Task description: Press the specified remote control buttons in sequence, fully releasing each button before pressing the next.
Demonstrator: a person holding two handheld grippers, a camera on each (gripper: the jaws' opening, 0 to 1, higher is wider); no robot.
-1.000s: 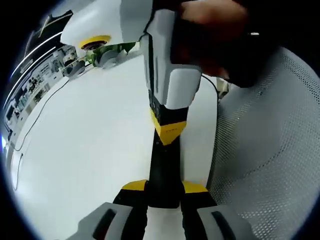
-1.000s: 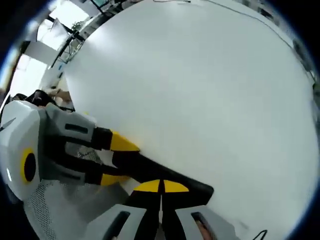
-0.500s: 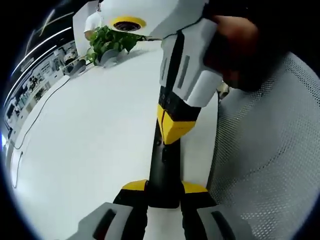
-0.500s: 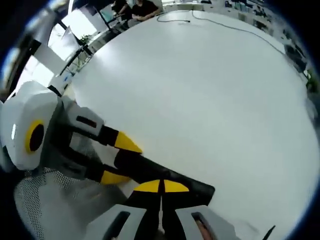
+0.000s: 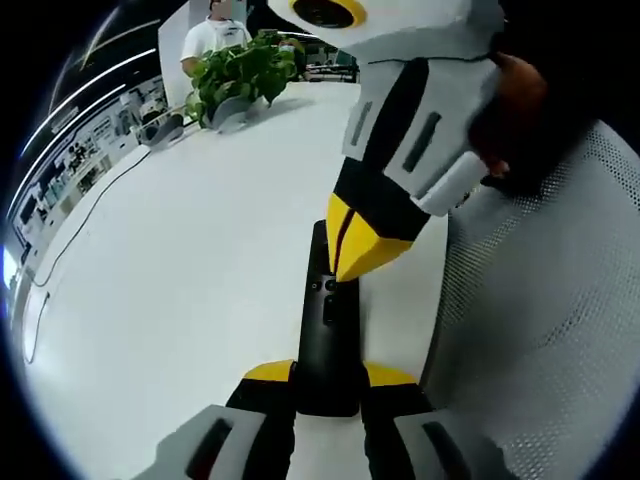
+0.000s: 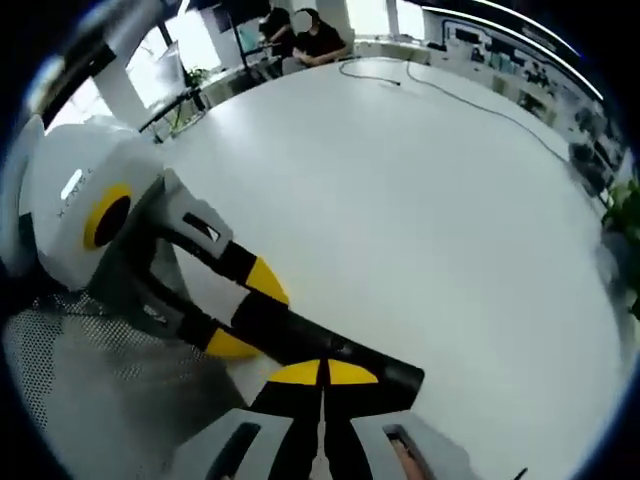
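1. White and broad, the table [image 5: 180, 280] is filling the centre of both views, with a dark cable [image 5: 75, 235] trailing along its left side in the left gripper view.
2. At the upper left of the left gripper view, a potted plant [image 5: 240, 75] is standing at the far edge of the table, and a person in a white shirt [image 5: 215, 35] is standing just behind it.
3. A white mesh chair back [image 5: 540, 330] is taking up the right side of the left gripper view.
4. The left tool [image 5: 325, 375] is gripping the near end of a black remote control [image 5: 328, 330], its yellow-tipped jaws closed against the remote's two sides at the bottom centre of that view.
5. The remote is lying lengthwise up the middle of the left gripper view, its small buttons facing up.
6. The right tool [image 5: 350, 250] is coming down from the upper right of the left gripper view, jaws closed together, with the yellow tip sitting at the remote's button area; whether it is touching cannot be told.
7. In the right gripper view, the right tool [image 6: 322, 372] is showing its yellow tips together over the remote [image 6: 330, 350] at the bottom centre, and the left tool [image 6: 245, 310] is holding the remote from the left.
8. Two seated people [image 6: 300, 30] are showing at the top of the right gripper view, beyond the table.
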